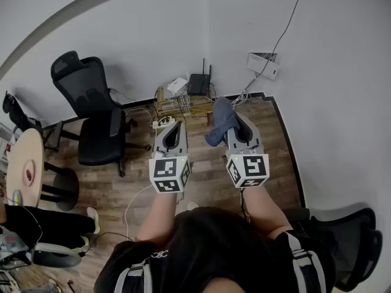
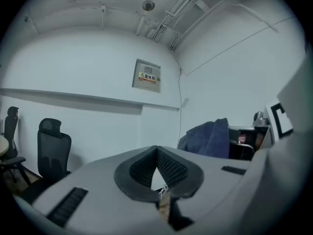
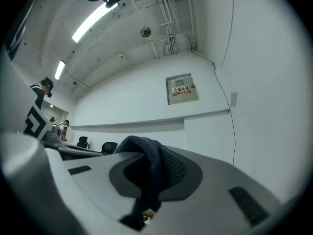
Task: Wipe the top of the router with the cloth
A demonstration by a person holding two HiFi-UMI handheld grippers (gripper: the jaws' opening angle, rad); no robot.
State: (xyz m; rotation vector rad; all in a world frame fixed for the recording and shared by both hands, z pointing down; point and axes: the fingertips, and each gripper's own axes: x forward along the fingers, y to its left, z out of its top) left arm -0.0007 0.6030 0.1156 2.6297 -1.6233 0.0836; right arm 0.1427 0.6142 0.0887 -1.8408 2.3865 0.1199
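only the head view shows the router point(image 1: 198, 84), on a low stack point(image 1: 177, 105) by the far wall, well apart from both grippers; its top is too small to make out. the right gripper view shows the blue cloth point(image 3: 149, 155) clenched in the right gripper point(image 1: 242, 133). the left gripper point(image 2: 157, 154) is closed on nothing. both are held side by side before the person, pointing toward the far wall.

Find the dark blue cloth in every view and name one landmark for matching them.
Head view: the dark blue cloth hangs just right of centre.
Left gripper view: right of centre, at mid height.
Right gripper view: low centre, pinched in the jaws.
Landmark: the grey labelled wall panel, seen in both gripper views only.
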